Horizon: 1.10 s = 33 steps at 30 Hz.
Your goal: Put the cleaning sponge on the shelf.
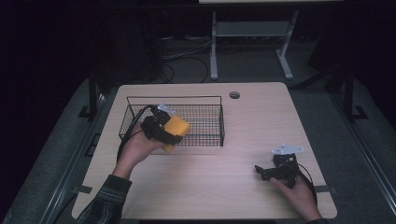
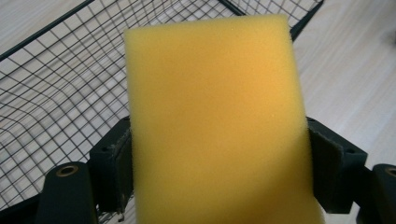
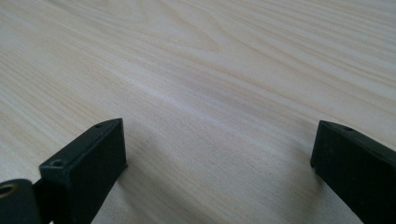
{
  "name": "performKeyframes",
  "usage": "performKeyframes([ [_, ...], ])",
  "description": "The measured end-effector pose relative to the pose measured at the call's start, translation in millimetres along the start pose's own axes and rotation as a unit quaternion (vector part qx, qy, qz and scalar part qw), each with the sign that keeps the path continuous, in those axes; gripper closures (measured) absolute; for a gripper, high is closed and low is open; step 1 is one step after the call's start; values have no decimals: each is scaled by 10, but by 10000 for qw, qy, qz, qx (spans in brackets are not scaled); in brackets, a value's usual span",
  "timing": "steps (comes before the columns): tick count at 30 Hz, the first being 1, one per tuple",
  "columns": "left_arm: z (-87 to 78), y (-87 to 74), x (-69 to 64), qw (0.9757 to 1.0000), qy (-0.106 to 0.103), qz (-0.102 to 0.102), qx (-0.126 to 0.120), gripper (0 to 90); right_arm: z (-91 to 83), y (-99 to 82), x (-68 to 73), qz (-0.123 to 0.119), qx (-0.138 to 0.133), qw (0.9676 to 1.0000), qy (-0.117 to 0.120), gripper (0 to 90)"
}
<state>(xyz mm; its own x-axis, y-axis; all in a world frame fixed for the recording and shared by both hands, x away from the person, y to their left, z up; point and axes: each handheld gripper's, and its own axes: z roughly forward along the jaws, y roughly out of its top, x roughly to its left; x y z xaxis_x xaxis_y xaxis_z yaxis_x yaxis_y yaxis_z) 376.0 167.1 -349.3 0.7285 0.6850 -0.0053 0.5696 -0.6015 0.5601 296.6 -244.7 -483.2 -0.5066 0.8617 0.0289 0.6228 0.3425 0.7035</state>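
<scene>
A yellow sponge (image 2: 215, 121) is clamped between the two black jaws of my left gripper (image 2: 219, 168), which is shut on its sides. In the high view the left gripper (image 1: 173, 134) holds the sponge (image 1: 176, 129) over the near wall of a black wire basket (image 1: 205, 100), at its left half. My right gripper (image 3: 219, 158) stands open just above bare wood, nothing between its jaws. In the high view the right gripper (image 1: 261, 171) rests low at the table's front right, held by a hand.
The light wooden table (image 1: 261, 121) has a round cable hole (image 1: 234, 95) near its back edge. Beyond the table stand a white desk frame (image 1: 252, 32) and loose cables on a dark floor. A plaid sleeve (image 1: 105, 203) enters at bottom left.
</scene>
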Motion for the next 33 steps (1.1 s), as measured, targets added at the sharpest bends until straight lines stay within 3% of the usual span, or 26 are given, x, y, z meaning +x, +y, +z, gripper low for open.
performKeyframes([
  [20,32,54,363,9993,268,-264,-36,220,0,0,0,2,1,10000,1,26],
  [33,31,-4,644,9979,496,-409,-16,220,0,0,0,-1,-2,10000,3,26],
])
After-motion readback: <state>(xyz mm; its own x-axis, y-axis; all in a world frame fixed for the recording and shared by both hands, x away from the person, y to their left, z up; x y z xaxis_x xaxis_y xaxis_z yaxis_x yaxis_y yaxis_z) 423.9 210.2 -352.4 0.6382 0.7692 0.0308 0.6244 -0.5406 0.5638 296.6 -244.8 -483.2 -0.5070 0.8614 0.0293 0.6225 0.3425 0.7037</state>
